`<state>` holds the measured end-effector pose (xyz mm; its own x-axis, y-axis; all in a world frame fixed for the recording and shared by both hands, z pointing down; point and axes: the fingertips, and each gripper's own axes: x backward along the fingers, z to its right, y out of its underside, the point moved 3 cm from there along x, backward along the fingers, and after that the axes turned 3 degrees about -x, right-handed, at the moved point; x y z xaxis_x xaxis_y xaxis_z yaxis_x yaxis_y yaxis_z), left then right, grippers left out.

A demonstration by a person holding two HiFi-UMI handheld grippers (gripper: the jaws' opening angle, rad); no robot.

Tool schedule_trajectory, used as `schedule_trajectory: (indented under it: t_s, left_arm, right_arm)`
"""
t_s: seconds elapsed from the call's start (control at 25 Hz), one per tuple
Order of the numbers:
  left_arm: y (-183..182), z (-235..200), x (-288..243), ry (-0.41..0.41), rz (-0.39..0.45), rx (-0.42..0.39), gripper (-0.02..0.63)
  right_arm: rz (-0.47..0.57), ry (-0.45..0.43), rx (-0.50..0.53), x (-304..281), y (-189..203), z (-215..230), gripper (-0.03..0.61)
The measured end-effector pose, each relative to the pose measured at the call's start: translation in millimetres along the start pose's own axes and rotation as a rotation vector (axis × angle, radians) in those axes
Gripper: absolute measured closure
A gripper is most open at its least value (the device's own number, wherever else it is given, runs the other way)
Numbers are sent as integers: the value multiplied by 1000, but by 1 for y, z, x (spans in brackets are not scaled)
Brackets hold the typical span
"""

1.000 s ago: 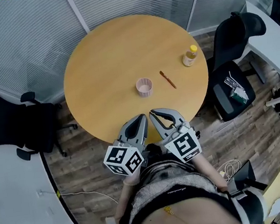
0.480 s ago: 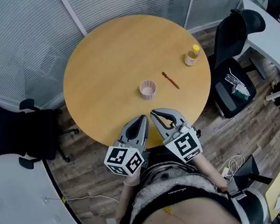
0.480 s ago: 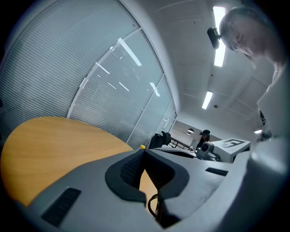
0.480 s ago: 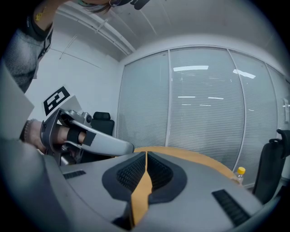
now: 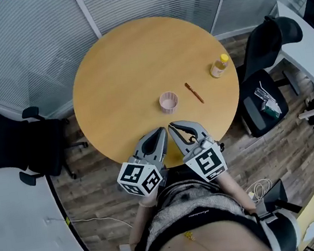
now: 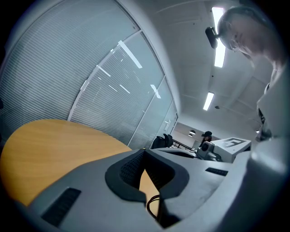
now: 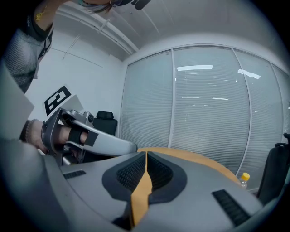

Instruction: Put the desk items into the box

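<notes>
A small pink ribbed cup (image 5: 169,102) stands near the middle of the round wooden table (image 5: 120,69). A thin brown pen (image 5: 194,93) lies just right of it. A yellow-capped bottle (image 5: 218,66) stands upright near the right edge and also shows in the right gripper view as the bottle (image 7: 244,179). My left gripper (image 5: 158,133) and right gripper (image 5: 172,127) hover side by side at the table's near edge, well short of the cup. Both are shut with nothing between their jaws, as seen on the left gripper (image 6: 144,152) and right gripper (image 7: 146,156).
A black office chair (image 5: 9,143) stands left of the table. Another chair (image 5: 266,98) at the right has small items on its seat. A white desk (image 5: 309,54) runs along the far right. Blinded glass walls (image 5: 28,35) close the back. A cable (image 5: 94,218) lies on the wooden floor.
Only the head camera has shifted a little, so the table items sit slightly lower right in the frame. Both grippers keep their place and stay shut.
</notes>
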<state>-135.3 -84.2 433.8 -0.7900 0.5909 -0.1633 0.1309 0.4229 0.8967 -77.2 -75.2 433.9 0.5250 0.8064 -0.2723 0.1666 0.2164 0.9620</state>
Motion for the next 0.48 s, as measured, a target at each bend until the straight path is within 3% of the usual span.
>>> schedule_trajectory:
  t_s: [0.48]
  left_arm:
    - [-9, 13, -47, -90, 5, 26, 612]
  right_arm:
    - [-16, -118, 82, 0, -6, 52, 554]
